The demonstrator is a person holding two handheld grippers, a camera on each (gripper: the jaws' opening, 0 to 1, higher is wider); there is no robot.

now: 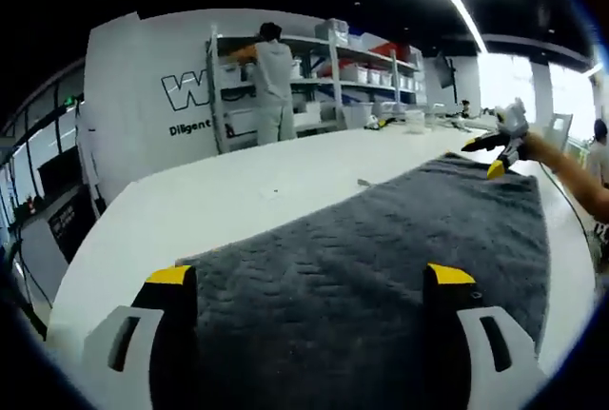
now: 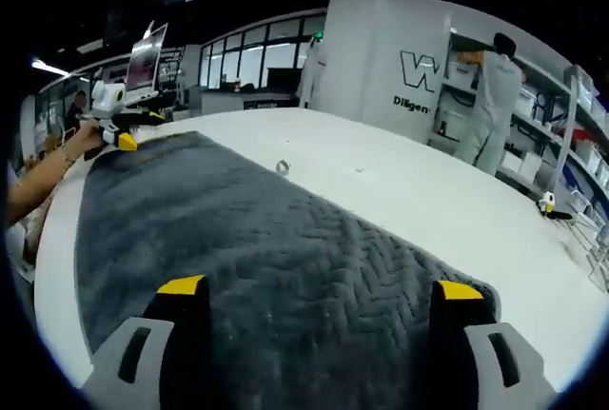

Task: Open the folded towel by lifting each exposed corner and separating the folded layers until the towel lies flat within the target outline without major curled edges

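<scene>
1. The left gripper point(image 1: 310, 277), a hand-held two-jaw tool with black jaws and yellow tips, sits with its jaws spread wide over one end of the towel. Nothing is pinched between them. In the right gripper view you can spot the same tool way off at the far end of the cloth point(image 2: 122, 134); can't tell from there whether it's touching the fabric.

2. The right gripper point(image 2: 322, 288) is the same deal: jaws apart, empty, poised over the opposite end. The left gripper view catches it at the far corner point(image 1: 502, 151), tip right at the towel's edge, with the person's forearm point(image 1: 580, 177) trailing behind it.

3. The thing itself: a dark grey towel with a woven herringbone texture point(image 1: 381, 258), spread long across the white tabletop point(image 1: 228, 201). It looks pretty much opened out already. I don't see a stacked fold, and the visible edges lie fairly straight. I can't make out any target outline on the table.

4. My read: this is the tail end of the job, the smoothing and checking stage.

5. Next move probably calls for nipping both end corners and tugging gently apart to take out any slack or curl.

6. Background: grey shelving racks with white bins point(image 1: 352, 72), someone standing at them.
</scene>
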